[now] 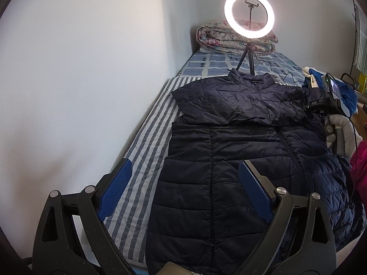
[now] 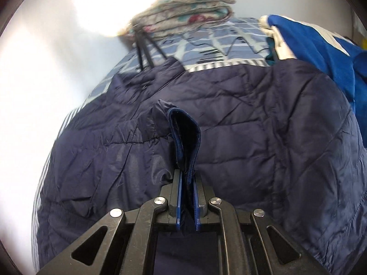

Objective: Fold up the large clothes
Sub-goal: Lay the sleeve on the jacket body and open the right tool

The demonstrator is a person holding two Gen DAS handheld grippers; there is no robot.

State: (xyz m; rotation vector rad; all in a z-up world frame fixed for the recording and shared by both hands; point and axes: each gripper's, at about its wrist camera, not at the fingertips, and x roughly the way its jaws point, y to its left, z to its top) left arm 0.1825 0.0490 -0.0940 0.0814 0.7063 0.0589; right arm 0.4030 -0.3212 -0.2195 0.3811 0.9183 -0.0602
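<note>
A dark navy quilted jacket lies flat on the striped bed cover, collar toward the far end, one sleeve folded across its chest. My left gripper hovers open above the jacket's lower left part, nothing between its blue pads. In the left wrist view my right gripper sits at the jacket's right shoulder area, held by a gloved hand. In the right wrist view the right gripper is shut on a sleeve cuff, which sticks up between the pads over the jacket.
A lit ring light on a tripod stands on the checked sheet beyond the collar, its cable trailing right. A folded floral quilt lies at the far end. Blue and white clothes pile at the right. A white wall bounds the left.
</note>
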